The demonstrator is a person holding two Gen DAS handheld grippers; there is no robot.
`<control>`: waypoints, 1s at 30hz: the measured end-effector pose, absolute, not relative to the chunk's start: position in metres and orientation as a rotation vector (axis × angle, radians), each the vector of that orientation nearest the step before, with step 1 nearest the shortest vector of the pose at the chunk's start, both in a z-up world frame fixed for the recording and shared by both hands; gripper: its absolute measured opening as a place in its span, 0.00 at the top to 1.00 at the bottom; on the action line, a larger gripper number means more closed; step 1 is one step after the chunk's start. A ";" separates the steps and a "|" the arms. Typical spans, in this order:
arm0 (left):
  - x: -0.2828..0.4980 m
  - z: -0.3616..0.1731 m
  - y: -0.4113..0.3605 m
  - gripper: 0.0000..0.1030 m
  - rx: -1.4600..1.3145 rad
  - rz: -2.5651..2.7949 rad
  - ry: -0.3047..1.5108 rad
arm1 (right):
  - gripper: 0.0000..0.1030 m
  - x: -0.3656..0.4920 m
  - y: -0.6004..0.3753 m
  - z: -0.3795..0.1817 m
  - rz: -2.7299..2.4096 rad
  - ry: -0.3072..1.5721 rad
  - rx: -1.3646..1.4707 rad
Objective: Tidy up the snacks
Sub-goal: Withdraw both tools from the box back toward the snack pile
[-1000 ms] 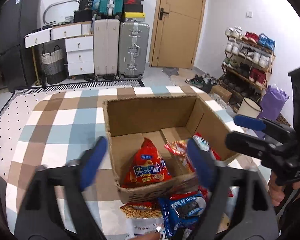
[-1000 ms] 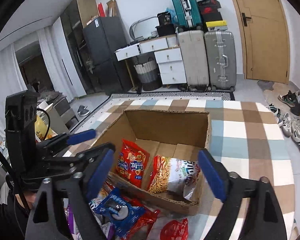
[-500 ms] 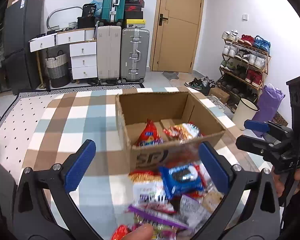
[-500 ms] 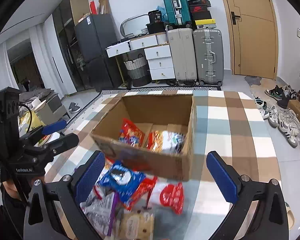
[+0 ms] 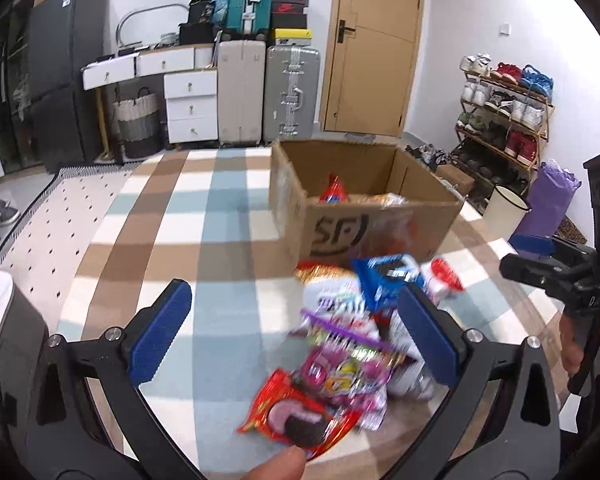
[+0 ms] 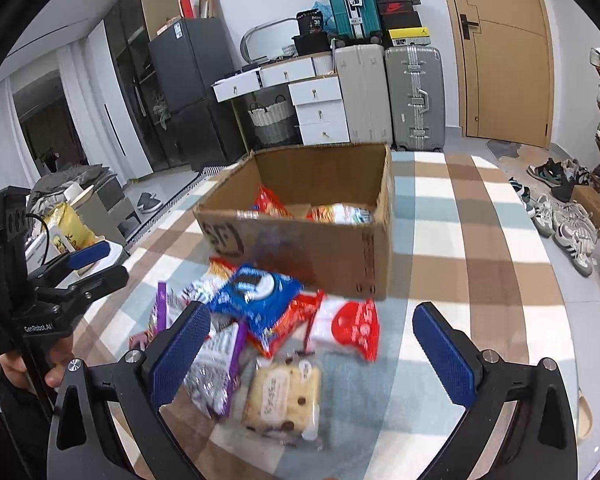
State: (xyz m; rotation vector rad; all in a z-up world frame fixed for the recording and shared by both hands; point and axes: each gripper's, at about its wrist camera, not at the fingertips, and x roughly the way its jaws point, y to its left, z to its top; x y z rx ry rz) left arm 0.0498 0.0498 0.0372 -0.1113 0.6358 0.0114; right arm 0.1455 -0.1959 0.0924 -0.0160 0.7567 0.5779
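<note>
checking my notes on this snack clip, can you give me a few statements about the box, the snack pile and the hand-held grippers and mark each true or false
1. The cardboard box already holds some snack packs. True.
2. The left hand-held gripper is shut on a snack. False: its jaws are wide apart and hold nothing.
3. A blue cookie pack lies on top of the snack pile in front of the box. True.
4. The box stands on a bare wooden floor. False: it stands on a checked rug.
5. The right hand-held gripper is open. True.
6. The red cookie pack lies inside the box. False: it lies on the rug at the near end of the pile.
</note>
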 end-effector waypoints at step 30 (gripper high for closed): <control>0.041 -0.042 0.063 0.01 -0.208 0.077 0.827 | 0.00 0.143 -0.179 0.007 0.567 0.969 -0.132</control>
